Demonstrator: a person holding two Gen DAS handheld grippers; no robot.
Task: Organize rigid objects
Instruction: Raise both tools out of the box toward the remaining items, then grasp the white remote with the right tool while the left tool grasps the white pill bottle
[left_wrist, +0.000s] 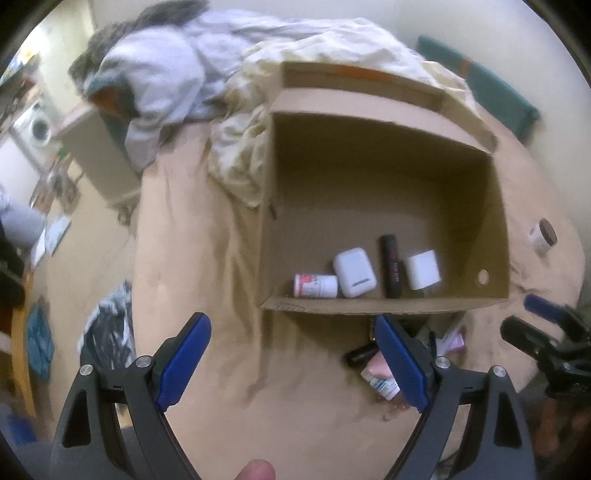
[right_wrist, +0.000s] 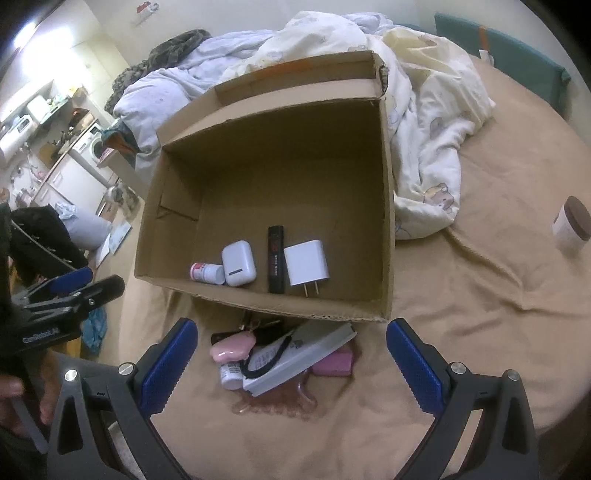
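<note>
Tan bed sheet (right_wrist: 480, 314) carries everything, crumpled blankets (right_wrist: 424, 122) behind. Open cardboard box (right_wrist: 386, 206) sits mid-bed; along its near wall lie a small pill bottle (right_wrist: 207, 272), white earbud case (right_wrist: 238, 263), black tube (right_wrist: 276, 258) and white charger plug (right_wrist: 306, 263), side by side, the bottle touching the case. Loose pile just in front of the box: pink case (right_wrist: 232, 349), small white bottle (right_wrist: 229, 374), flat white box (right_wrist: 299, 356) with a black hair tie (right_wrist: 267, 362) on it, pink block (right_wrist: 332, 363). Brown-lidded jar (right_wrist: 570, 227) stands well apart on the right.

My right gripper (right_wrist: 290, 369) hangs over the pile, jaws wide, holding nothing. My left gripper (left_wrist: 291, 363) is also spread wide and empty, off to the left of the pile.

Likely step: pick the next loose item for the box. I should take one thing only, probably the pink case on top at the left, come straight down, pads on its two long sides, clear of the hair tie and the white bottle touching it. Sheet is soft, so don't press in. Lift over the box's near wall, set it beside the row.
</note>
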